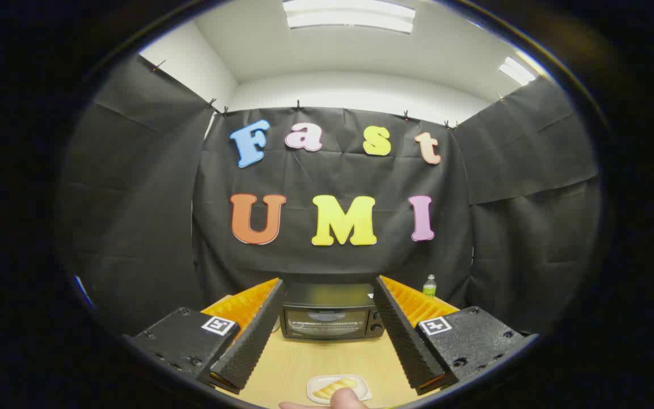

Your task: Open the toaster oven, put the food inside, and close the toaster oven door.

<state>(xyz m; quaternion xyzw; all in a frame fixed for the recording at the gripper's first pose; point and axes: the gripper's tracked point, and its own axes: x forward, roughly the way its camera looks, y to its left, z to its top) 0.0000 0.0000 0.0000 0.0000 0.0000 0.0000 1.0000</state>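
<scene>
Black toaster oven (331,312) beyond open claw (327,332)

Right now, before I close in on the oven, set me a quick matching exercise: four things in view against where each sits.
Things:
1. toaster oven
2. food
3. bottle
4. gripper

Places:
A. on a small plate near the jaws' base
B. jaws spread wide, holding nothing
C. beyond the jaws, door shut
D. beside the oven, by the booth wall

Pairs: 1-C, 2-A, 3-D, 4-B
</scene>
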